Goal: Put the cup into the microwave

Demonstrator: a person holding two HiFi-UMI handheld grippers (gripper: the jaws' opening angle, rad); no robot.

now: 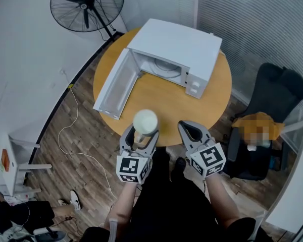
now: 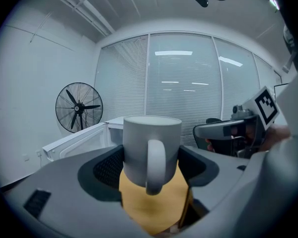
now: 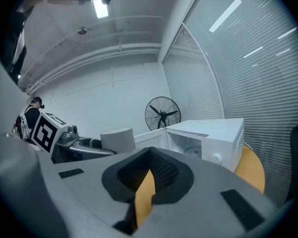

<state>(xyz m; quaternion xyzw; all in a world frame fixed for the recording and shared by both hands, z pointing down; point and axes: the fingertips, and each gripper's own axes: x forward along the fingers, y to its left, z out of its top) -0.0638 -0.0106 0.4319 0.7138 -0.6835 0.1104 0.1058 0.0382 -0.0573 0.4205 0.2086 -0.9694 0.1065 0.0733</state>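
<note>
No word, brand or number can be read in any view. The only signs are the black-and-white square markers on the cubes of the two grippers. One stands on the left gripper [image 1: 140,133], whose jaws are closed on the cup [image 1: 145,121]. The other stands on the right gripper [image 1: 191,128]. They are block patterns, not letters. At 8 o'clock in the head view, a small orange label [image 1: 5,161] sits on a white unit [image 1: 19,144] on the floor; its print is too small to read.
</note>
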